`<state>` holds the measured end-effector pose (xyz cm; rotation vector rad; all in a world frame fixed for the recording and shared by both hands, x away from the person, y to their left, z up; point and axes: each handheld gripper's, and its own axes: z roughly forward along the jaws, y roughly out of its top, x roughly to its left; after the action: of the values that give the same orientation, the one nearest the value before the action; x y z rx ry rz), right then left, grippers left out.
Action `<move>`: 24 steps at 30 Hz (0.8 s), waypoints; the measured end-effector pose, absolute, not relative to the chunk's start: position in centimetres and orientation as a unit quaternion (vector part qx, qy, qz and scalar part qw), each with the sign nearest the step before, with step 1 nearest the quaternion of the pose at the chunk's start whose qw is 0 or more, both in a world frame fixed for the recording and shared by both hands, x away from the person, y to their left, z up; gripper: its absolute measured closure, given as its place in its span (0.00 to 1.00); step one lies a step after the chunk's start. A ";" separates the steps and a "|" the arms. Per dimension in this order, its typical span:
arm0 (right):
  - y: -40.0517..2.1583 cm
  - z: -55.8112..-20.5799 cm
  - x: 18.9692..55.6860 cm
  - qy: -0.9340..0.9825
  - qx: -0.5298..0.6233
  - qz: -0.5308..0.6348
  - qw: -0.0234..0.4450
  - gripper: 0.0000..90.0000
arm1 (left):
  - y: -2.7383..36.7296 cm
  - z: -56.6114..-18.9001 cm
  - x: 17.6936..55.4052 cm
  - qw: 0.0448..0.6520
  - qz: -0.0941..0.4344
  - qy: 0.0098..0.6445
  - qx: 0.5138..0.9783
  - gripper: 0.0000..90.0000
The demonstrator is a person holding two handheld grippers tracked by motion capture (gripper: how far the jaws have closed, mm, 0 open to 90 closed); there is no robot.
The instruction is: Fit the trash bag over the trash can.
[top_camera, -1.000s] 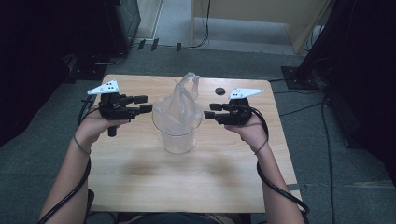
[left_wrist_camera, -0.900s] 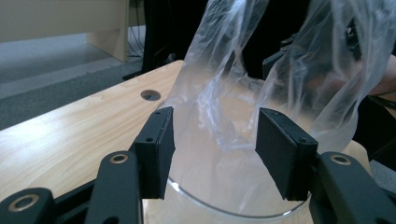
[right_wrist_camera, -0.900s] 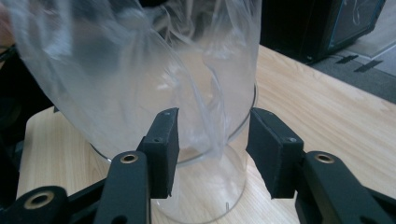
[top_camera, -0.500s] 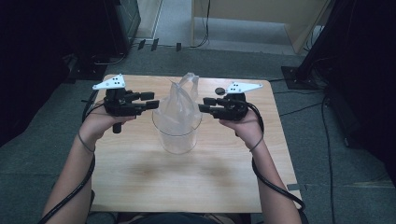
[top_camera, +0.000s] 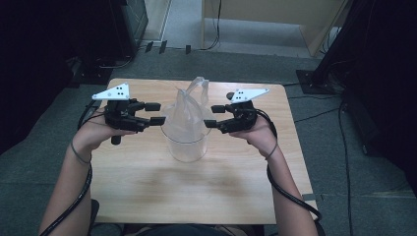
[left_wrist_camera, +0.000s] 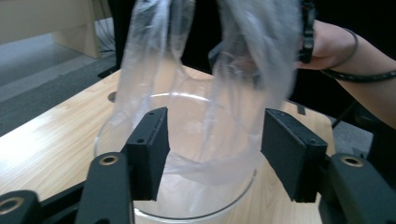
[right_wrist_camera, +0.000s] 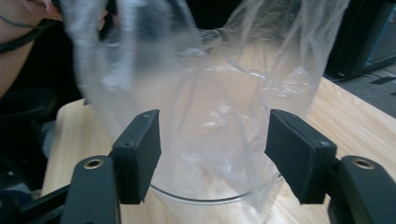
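Observation:
A clear round container (top_camera: 186, 147) stands in the middle of the wooden table with a thin clear plastic bag (top_camera: 189, 110) in it, its handles sticking up. My left gripper (top_camera: 156, 113) hangs at the bag's left side and my right gripper (top_camera: 212, 116) at its right, both level and pointing at it. Both pairs of jaws have just been opening. In the left gripper view the bag (left_wrist_camera: 205, 70) rises just beyond the open left gripper (left_wrist_camera: 215, 149), untouched by the pads. In the right gripper view the open right gripper (right_wrist_camera: 212, 154) frames the bag (right_wrist_camera: 205, 93) without pressing it.
The table (top_camera: 147, 196) has bare wood in front of the container and at both sides. Dark equipment stands around it on grey carpet, with cables (top_camera: 314, 115) on the floor at the right and a pale wooden cabinet (top_camera: 275, 19) behind.
Both grippers' jaws stand wider apart than in the earlier frames. The right gripper has edged in towards the bag, and the left hand has shifted a little.

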<state>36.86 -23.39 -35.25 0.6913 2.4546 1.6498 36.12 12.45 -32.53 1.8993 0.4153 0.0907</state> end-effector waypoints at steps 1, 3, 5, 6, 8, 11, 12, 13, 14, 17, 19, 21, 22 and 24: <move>-23.4 -35.2 36.8 0.806 0.225 0.545 0.051 0.37 | 12.1 -32.6 36.0 0.563 0.035 0.172 0.808 0.41; -23.2 -35.2 36.8 0.805 0.218 0.550 0.045 0.35 | 11.5 -32.9 35.9 0.558 0.029 0.163 0.813 0.41; -22.8 -35.1 36.6 0.806 0.209 0.553 0.040 0.33 | 10.8 -33.2 35.9 0.555 0.026 0.158 0.816 0.40; -22.7 -35.1 36.6 0.806 0.203 0.555 0.038 0.32 | 10.5 -33.4 35.9 0.553 0.023 0.158 0.818 0.40; -22.4 -35.1 36.5 0.805 0.194 0.559 0.032 0.31 | 9.9 -33.7 35.9 0.549 0.020 0.155 0.821 0.41; -22.0 -35.1 36.4 0.806 0.191 0.559 0.033 0.31 | 9.5 -34.0 36.0 0.546 0.019 0.154 0.824 0.47; -21.6 -35.3 36.5 0.808 0.190 0.557 0.038 0.31 | 9.2 -34.2 36.0 0.543 0.022 0.155 0.825 0.49; -21.4 -35.4 36.5 0.808 0.190 0.557 0.038 0.31 | 9.1 -34.3 36.0 0.541 0.025 0.156 0.826 0.52; -21.3 -35.4 36.5 0.807 0.188 0.558 0.042 0.31 | 9.0 -34.3 36.1 0.540 0.026 0.155 0.827 0.56; -21.4 -35.2 36.5 0.802 0.184 0.565 0.054 0.31 | 9.2 -34.4 36.2 0.540 0.026 0.158 0.827 0.67; -21.7 -35.1 36.7 0.800 0.188 0.566 0.064 0.31 | 9.4 -34.5 36.3 0.538 0.026 0.161 0.827 0.74; -22.1 -35.2 37.0 0.800 0.198 0.561 0.074 0.32 | 9.7 -34.5 36.4 0.534 0.031 0.162 0.829 0.78; -22.2 -35.3 37.1 0.800 0.202 0.560 0.076 0.33 | 9.8 -34.6 36.5 0.531 0.035 0.163 0.831 0.79; -22.4 -35.7 37.3 0.801 0.212 0.554 0.082 0.35 | 10.2 -34.7 36.7 0.529 0.038 0.169 0.831 0.83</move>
<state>37.32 -22.42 -35.66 0.6322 2.3917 1.6561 36.70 10.16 -34.68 1.9838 0.4042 0.0904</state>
